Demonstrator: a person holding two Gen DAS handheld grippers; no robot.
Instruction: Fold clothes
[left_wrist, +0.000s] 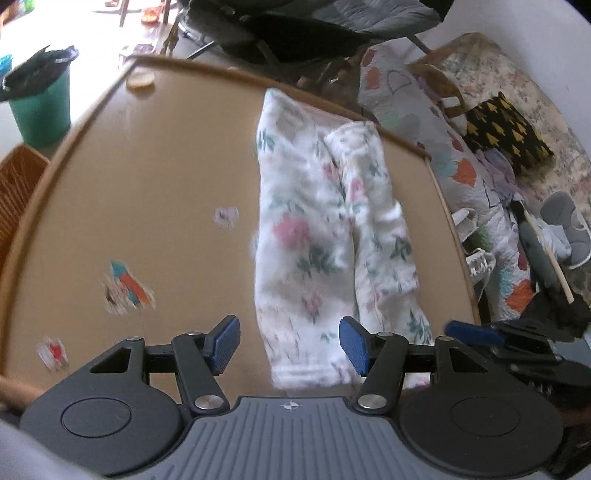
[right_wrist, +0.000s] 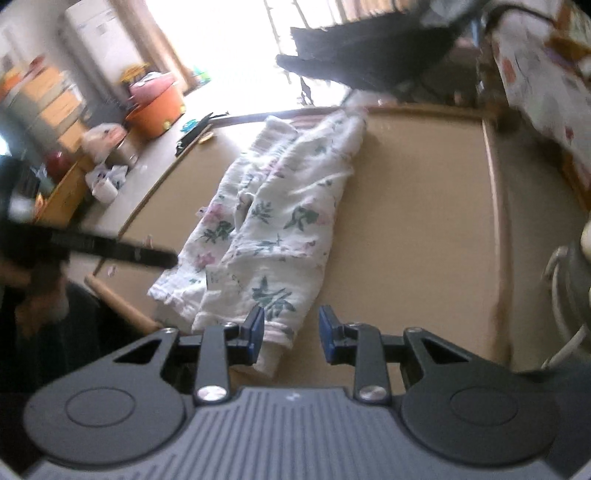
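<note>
A white floral garment (left_wrist: 314, 236) lies folded lengthwise into a long strip on the tan table (left_wrist: 147, 184), running from the far edge toward me. My left gripper (left_wrist: 290, 345) hovers over its near hem, open, blue pads standing on either side of the cloth without pressing it. In the right wrist view the same garment (right_wrist: 273, 221) stretches away diagonally. My right gripper (right_wrist: 291, 336) is open at the near corner of the hem; the cloth lies by its left pad, apart from the right one. The right gripper's blue fingertip (left_wrist: 472, 332) shows beside the left one.
A green cup (left_wrist: 40, 107) and a wicker basket (left_wrist: 18, 188) stand off the table's left edge. A patterned quilt (left_wrist: 461, 162) with cushions lies to the right. Stickers (left_wrist: 127, 288) mark the tabletop. Dark fabric (left_wrist: 306, 37) hangs beyond the far edge.
</note>
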